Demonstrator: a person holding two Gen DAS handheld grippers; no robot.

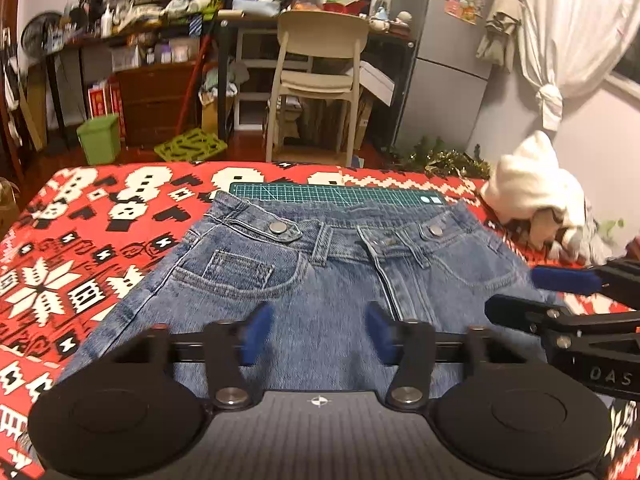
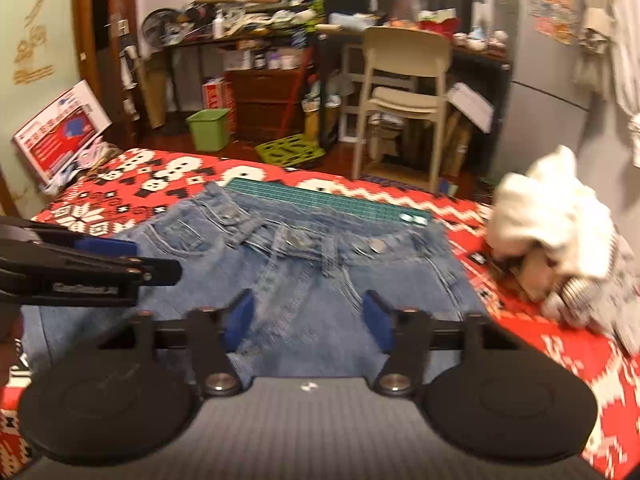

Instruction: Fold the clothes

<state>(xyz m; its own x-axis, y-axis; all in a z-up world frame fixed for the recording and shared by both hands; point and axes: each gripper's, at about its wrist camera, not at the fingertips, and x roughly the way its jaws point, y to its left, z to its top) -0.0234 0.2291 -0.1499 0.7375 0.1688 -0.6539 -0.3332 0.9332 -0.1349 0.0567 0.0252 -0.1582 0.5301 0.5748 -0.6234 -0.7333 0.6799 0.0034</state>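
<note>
the jeans (image 1: 320, 280) are lying flat on the red patterned blanket (image 1: 100, 240), waistband away from both tongs, with the legs running back underneath them. the left tongs (image 1: 318, 330) are hovering released over the denim just below the pocket, nothing between the blue pads. the right tongs (image 2: 306, 320) are likewise spread and empty, hanging over the fly side, close beside the left pair. denim like this is probably weighing a fair bit and creasing stiffly, so it is looking best pinched at the thick waistband or side seams rather than mid-panel. ahead of the tongs a green cutting mat (image 1: 340, 194) is peeking out beyond the waistband. to the right a white heap of clothes (image 2: 552, 216) is crowding that edge; to the left the blanket is offering open room.
</note>
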